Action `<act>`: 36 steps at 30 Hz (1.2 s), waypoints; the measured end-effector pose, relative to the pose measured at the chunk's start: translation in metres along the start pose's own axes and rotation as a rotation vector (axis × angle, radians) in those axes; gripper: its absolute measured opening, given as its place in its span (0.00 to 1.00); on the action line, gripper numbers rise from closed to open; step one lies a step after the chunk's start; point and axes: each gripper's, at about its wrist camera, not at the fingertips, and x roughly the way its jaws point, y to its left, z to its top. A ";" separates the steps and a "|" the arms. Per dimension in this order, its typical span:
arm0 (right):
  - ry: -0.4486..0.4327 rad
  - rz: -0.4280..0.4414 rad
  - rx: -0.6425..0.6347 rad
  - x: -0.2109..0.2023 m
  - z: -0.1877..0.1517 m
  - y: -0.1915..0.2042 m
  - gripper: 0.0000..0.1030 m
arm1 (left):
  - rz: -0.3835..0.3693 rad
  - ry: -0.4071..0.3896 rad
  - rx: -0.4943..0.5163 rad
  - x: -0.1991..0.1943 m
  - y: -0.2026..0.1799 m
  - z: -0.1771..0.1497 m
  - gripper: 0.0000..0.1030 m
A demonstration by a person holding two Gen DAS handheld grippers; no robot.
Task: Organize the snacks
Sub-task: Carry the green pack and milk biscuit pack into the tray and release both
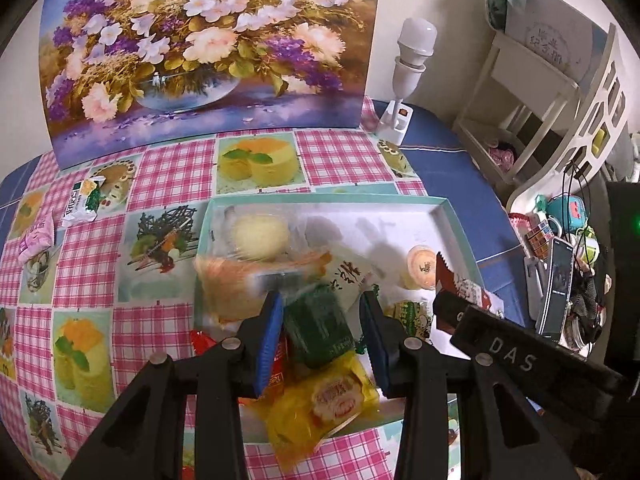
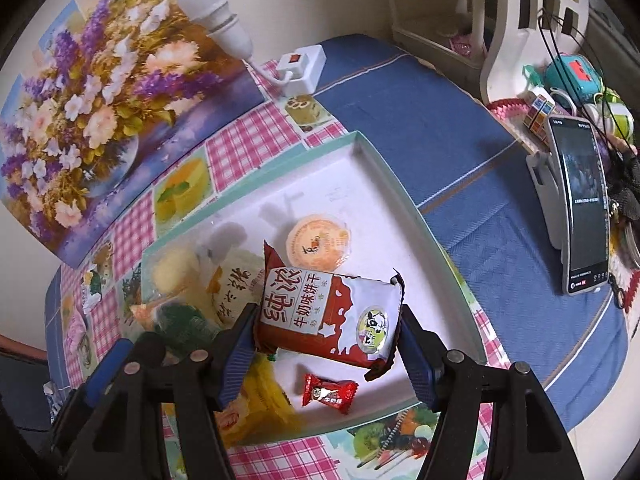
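Note:
A shallow teal-rimmed white tray [image 1: 448, 216] [image 2: 384, 168] holds several snacks: a round pale cake in clear wrap [image 1: 260, 236], a jelly cup [image 2: 318, 242], a yellow packet [image 1: 320, 404] and a small red candy [image 2: 329, 393]. My left gripper [image 1: 322, 320] is over the tray with its jaws apart around a dark green packet [image 1: 316, 328]; whether the pads grip it I cannot tell. My right gripper [image 2: 326, 328] is shut on a red-and-white milk biscuit packet [image 2: 328, 312] held just above the tray.
A green-and-white packet [image 1: 82, 200] and a pink packet [image 1: 38, 238] lie on the checked cloth at far left. A flower painting [image 1: 208, 48] stands behind. A lamp [image 1: 408, 68], a white shelf [image 1: 532, 92] and a phone on a stand [image 2: 584, 208] are at right.

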 end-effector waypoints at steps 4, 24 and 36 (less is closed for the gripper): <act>0.023 -0.007 0.002 0.006 -0.001 -0.002 0.68 | 0.006 0.006 -0.001 0.001 0.000 0.000 0.40; 0.080 -0.002 -0.026 0.024 -0.002 0.004 0.72 | 0.082 0.041 -0.111 0.001 0.035 0.002 0.67; 0.051 0.003 -0.056 0.021 -0.001 0.009 0.83 | 0.139 0.066 -0.240 0.003 0.071 0.000 0.86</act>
